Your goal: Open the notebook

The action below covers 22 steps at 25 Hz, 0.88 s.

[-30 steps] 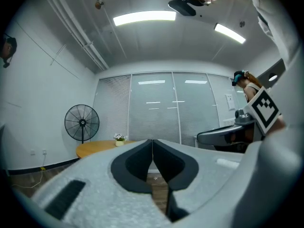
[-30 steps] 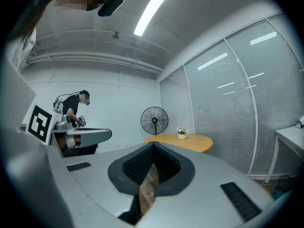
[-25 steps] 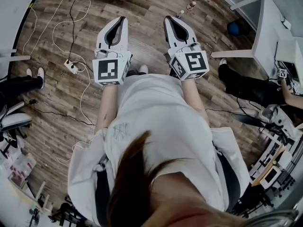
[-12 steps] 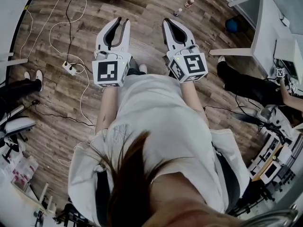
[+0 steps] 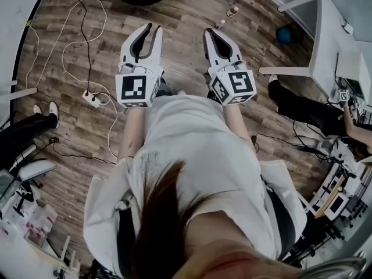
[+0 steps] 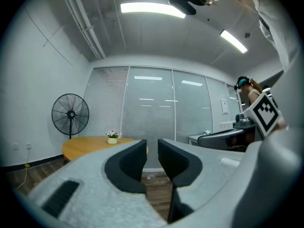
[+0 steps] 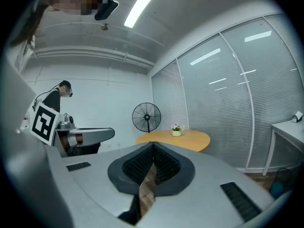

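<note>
No notebook shows in any view. My left gripper is held level over the wooden floor, its jaws a little apart with nothing between them; the left gripper view shows the gap. My right gripper is held beside it, also level, and its ribbed pads meet at the tips. A round wooden table with a small flower pot stands ahead of both grippers.
A standing fan is by the wall near the table. White cables and a power strip lie on the floor at the left. Two small bottles stand ahead, a white desk and a seated person at the right.
The left jaws have parted from shut to a narrow gap. Both grippers have moved forward across the floor, and the round table's edge now shows at the top of the head view.
</note>
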Each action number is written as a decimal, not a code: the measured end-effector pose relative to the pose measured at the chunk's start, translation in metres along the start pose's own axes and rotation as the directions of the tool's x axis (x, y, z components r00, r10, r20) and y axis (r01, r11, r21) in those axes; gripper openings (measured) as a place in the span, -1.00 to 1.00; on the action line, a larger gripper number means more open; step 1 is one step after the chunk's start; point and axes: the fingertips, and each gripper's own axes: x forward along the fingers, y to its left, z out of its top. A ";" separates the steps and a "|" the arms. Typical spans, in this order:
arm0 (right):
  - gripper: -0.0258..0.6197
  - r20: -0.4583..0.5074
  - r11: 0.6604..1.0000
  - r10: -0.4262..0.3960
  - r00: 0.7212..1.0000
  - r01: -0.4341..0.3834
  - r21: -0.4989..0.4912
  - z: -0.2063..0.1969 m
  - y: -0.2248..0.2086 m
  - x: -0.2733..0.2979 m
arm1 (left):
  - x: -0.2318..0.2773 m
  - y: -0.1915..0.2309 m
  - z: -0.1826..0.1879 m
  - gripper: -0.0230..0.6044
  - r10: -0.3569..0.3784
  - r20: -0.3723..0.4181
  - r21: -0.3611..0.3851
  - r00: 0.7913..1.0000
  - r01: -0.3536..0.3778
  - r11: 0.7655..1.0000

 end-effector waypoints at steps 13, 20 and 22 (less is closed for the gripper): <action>-0.92 0.005 0.993 -0.113 0.994 0.113 0.033 0.009 0.020 0.083 | 0.033 0.096 -0.008 -0.65 -0.069 -0.039 -0.014 0.997 0.068 0.998; -0.92 -0.008 0.992 -0.123 0.992 0.124 0.036 0.003 0.027 0.104 | 0.031 0.120 -0.019 -0.65 -0.056 -0.060 -0.019 0.997 0.055 0.998; -0.92 -0.005 0.993 -0.118 0.993 0.118 0.032 0.006 0.030 0.111 | 0.031 0.127 -0.019 -0.65 -0.050 -0.060 -0.023 0.997 0.048 0.999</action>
